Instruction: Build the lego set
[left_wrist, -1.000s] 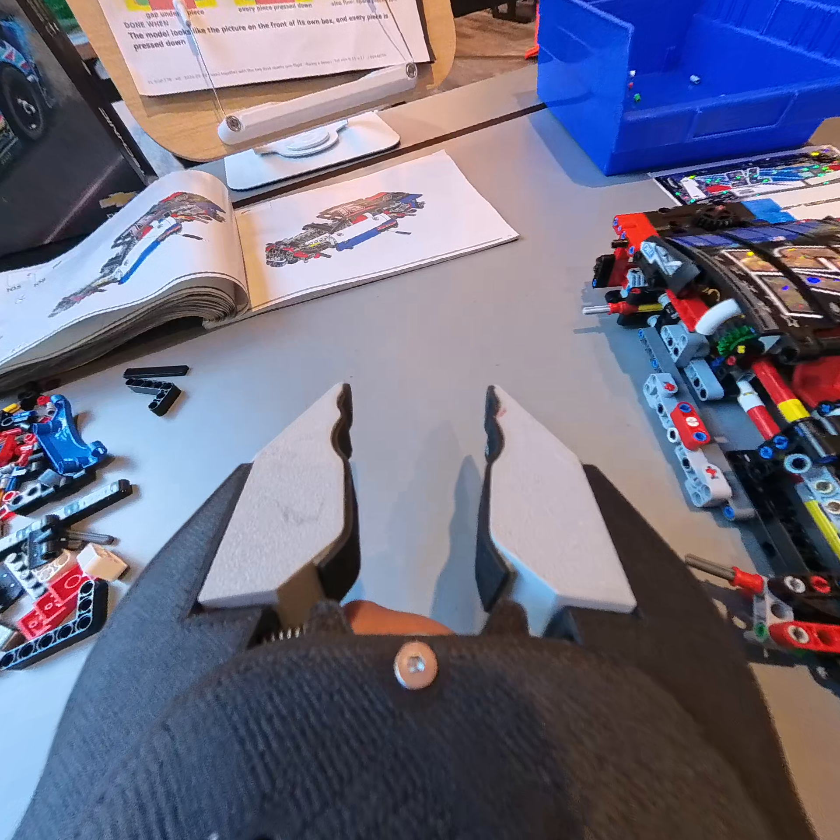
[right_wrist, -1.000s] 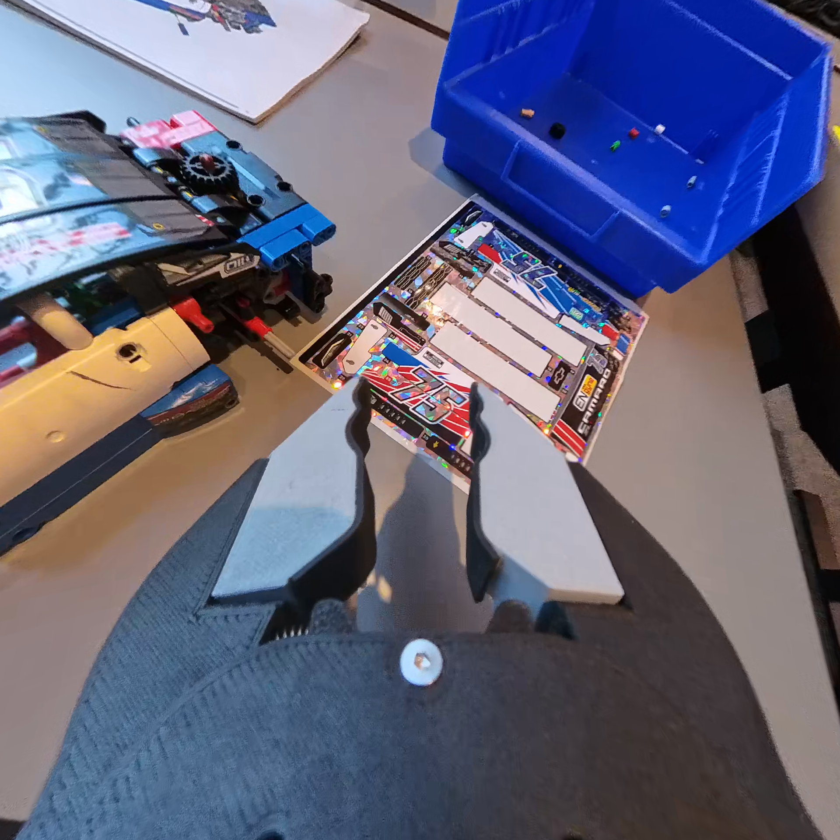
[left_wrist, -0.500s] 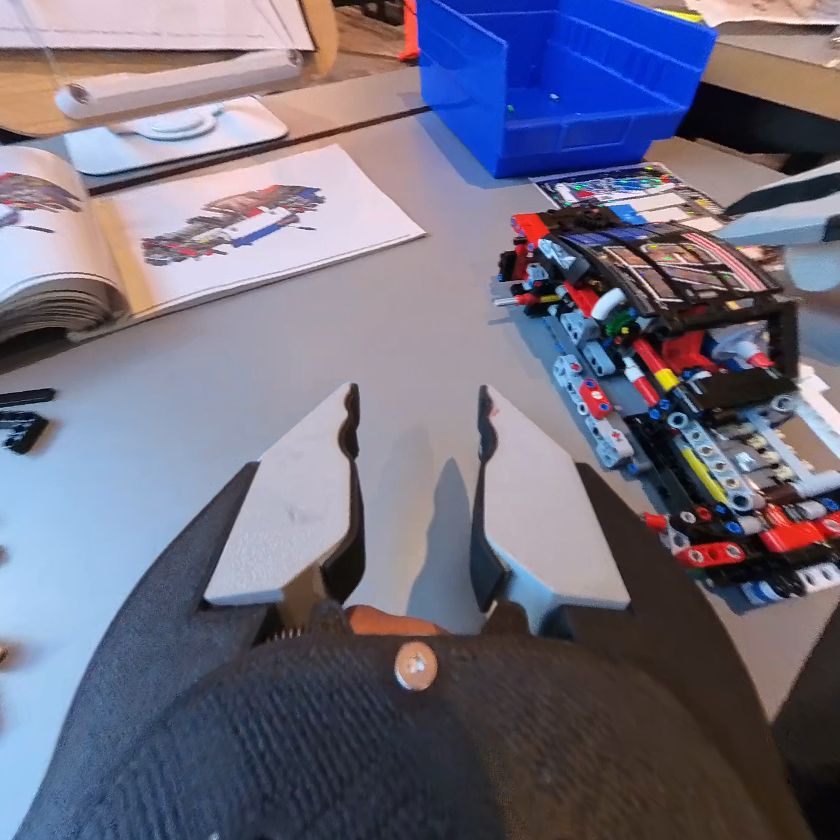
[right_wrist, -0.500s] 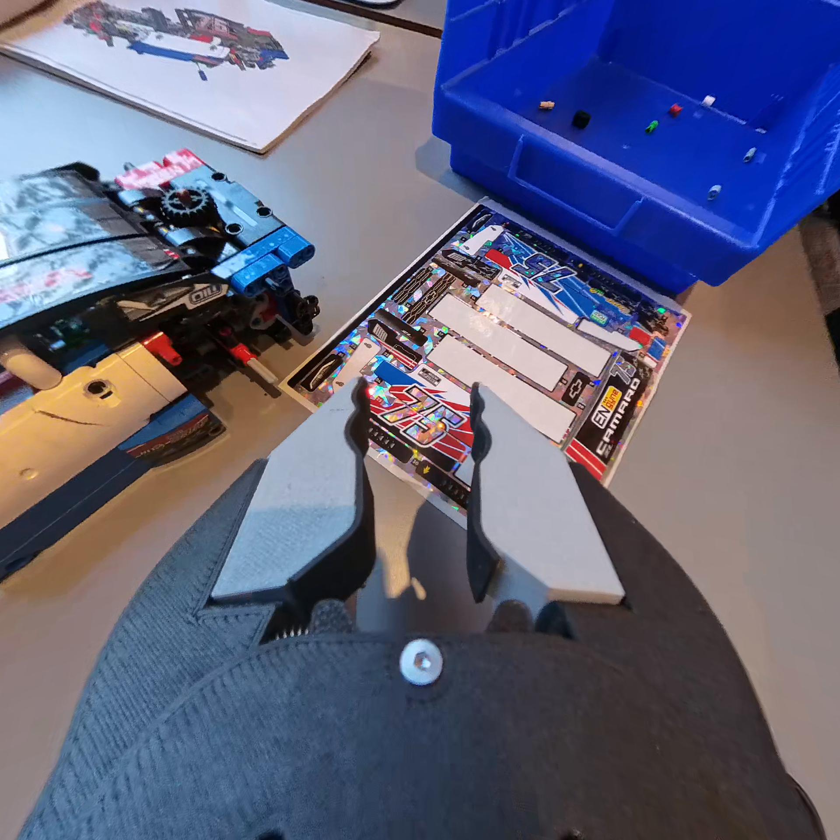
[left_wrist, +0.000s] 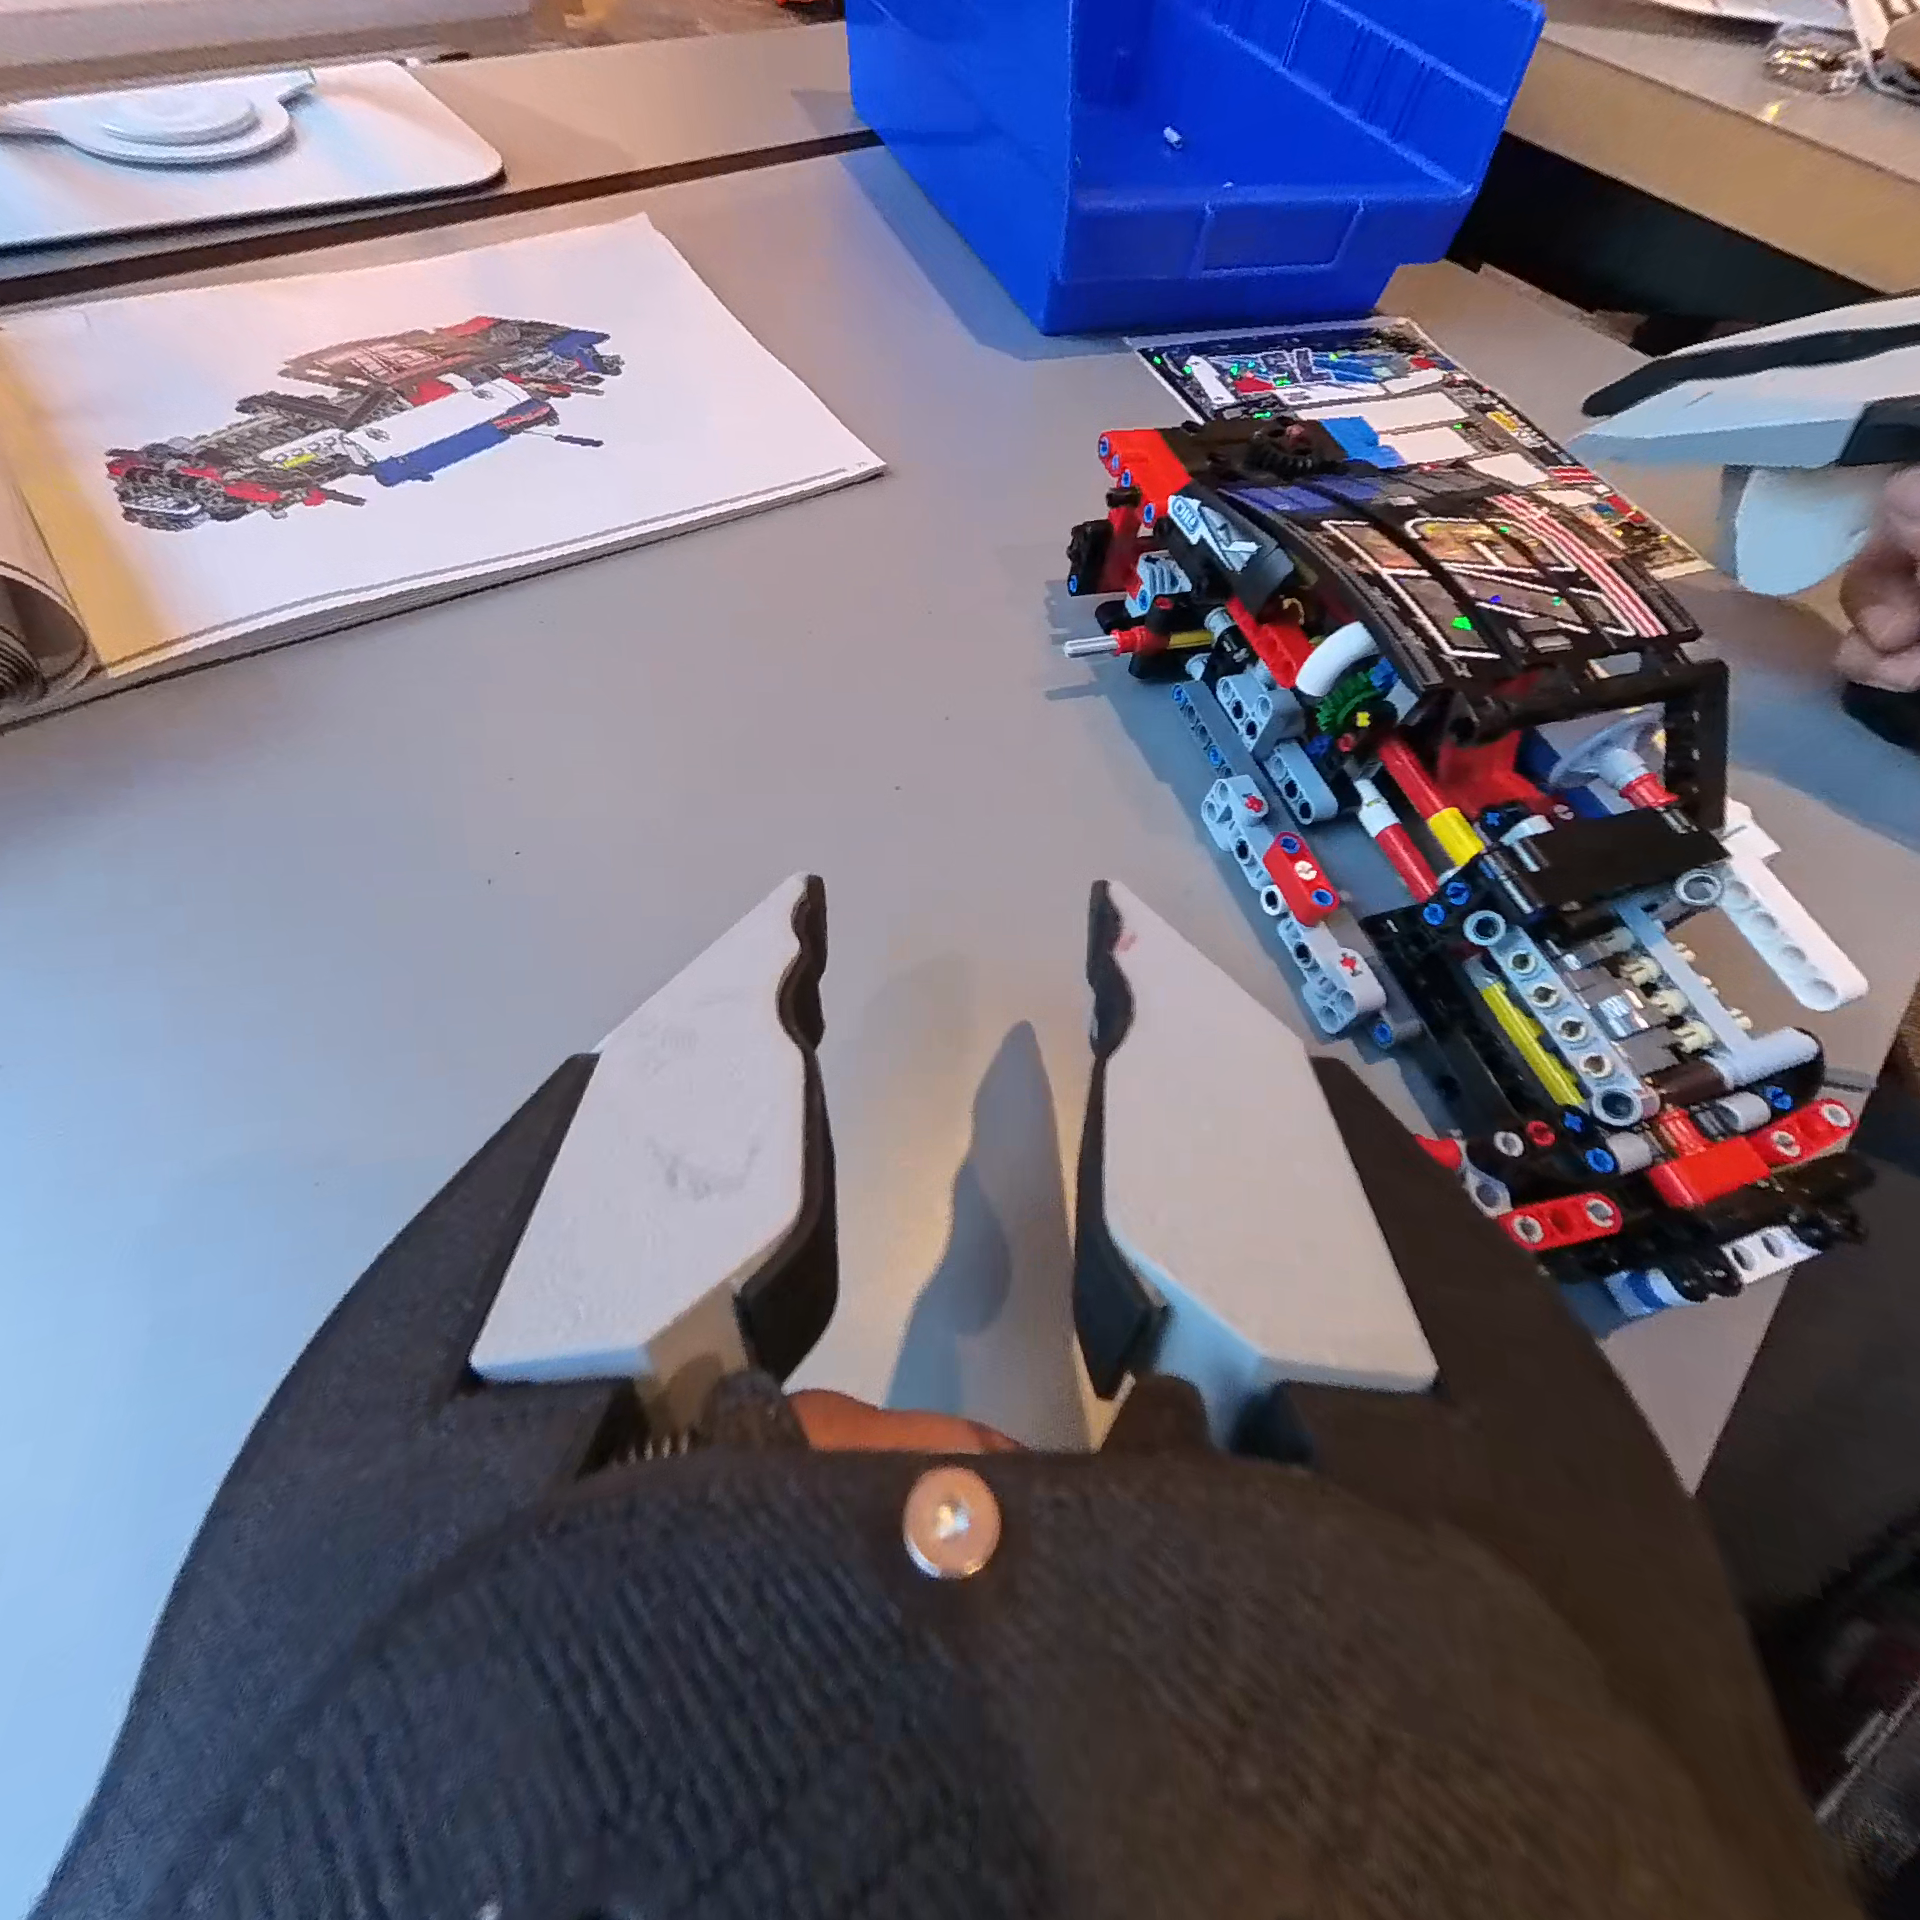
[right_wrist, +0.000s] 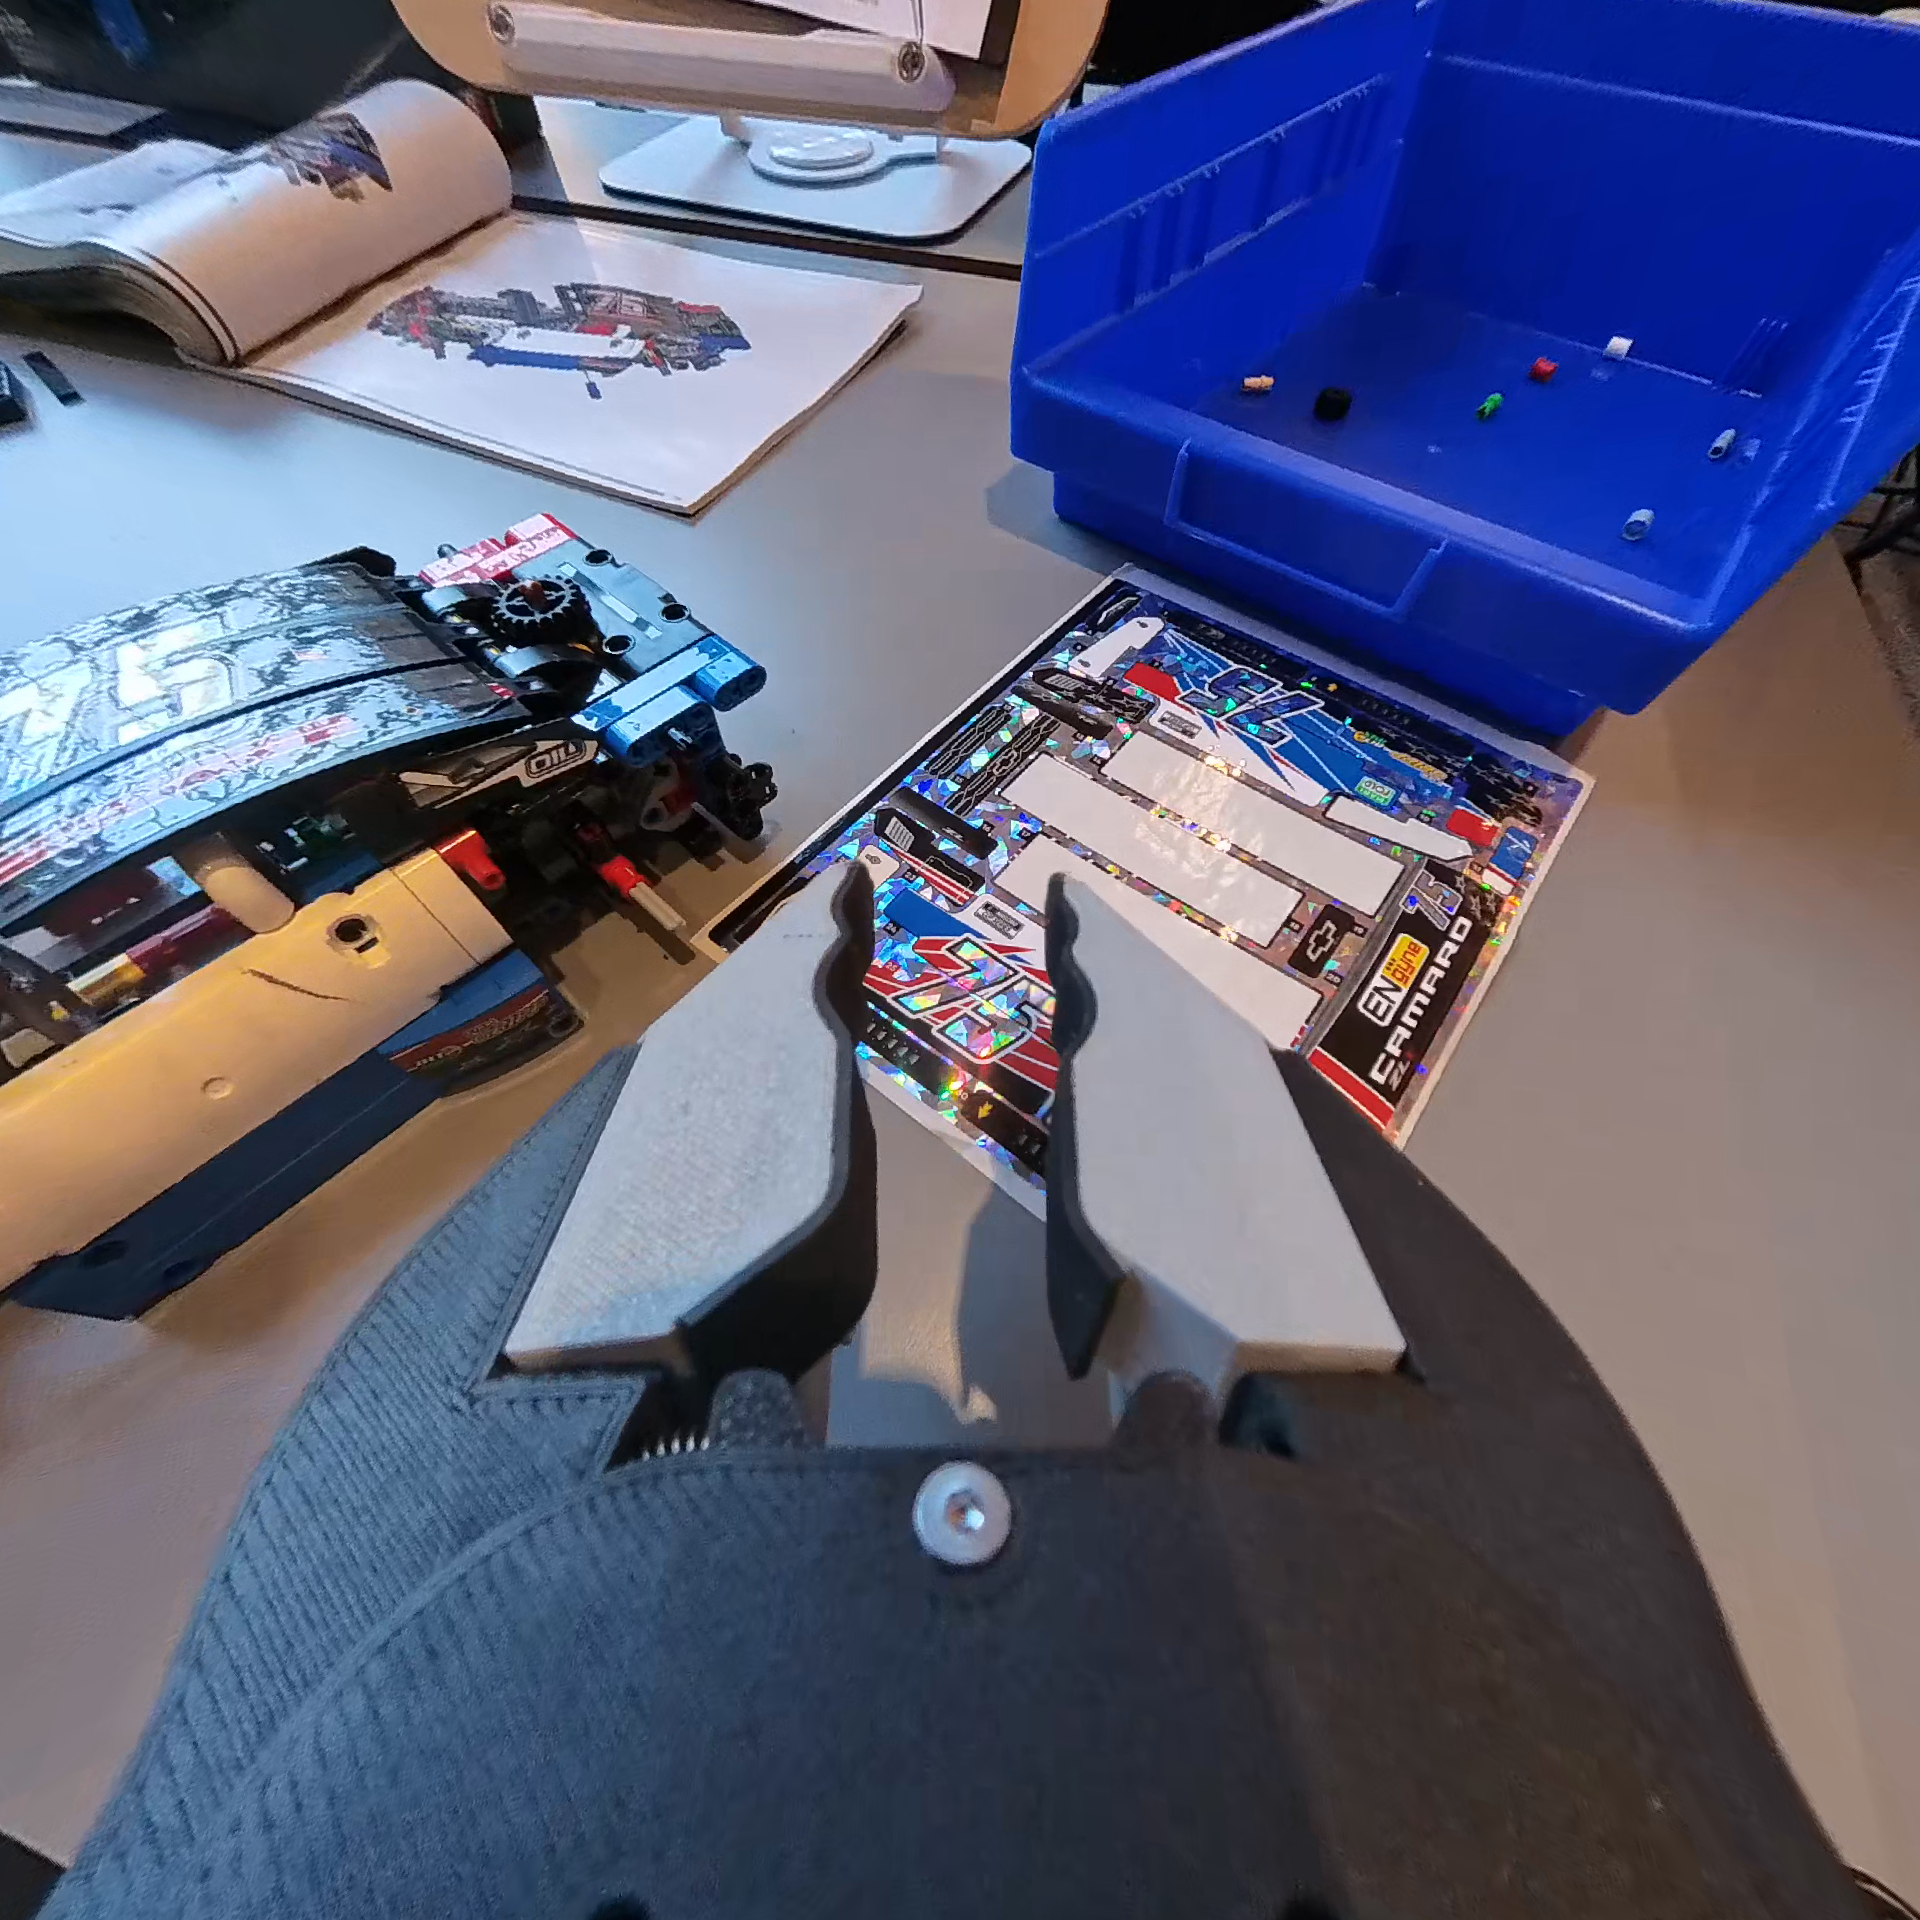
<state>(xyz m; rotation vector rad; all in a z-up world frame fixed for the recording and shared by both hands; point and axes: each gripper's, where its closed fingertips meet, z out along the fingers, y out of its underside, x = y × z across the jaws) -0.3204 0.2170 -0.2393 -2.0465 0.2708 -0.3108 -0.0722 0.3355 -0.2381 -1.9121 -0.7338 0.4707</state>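
The half-built lego car (left_wrist: 1455, 790) lies on the grey table, right of my left gripper (left_wrist: 951, 904), which is open and empty above bare table. In the right wrist view the car (right_wrist: 312, 831) lies at the left with its black stickered roof up. My right gripper (right_wrist: 951, 904) is open and empty, hovering over the near edge of the shiny sticker sheet (right_wrist: 1195, 862). The right gripper also shows in the left wrist view (left_wrist: 1766, 416), beyond the car at the right edge.
A blue bin (right_wrist: 1455, 364) with several tiny pieces stands behind the sticker sheet; it also shows in the left wrist view (left_wrist: 1174, 156). The open instruction book (left_wrist: 416, 436) lies at the far left. A white stand base (right_wrist: 821, 166) sits behind it. Some 30 cm of space lies between my two pairs of fingers.
My left gripper has swung right toward the car; the loose pieces at the left left the view. My right gripper has pulled back and tilted up, showing more of the bin and book.
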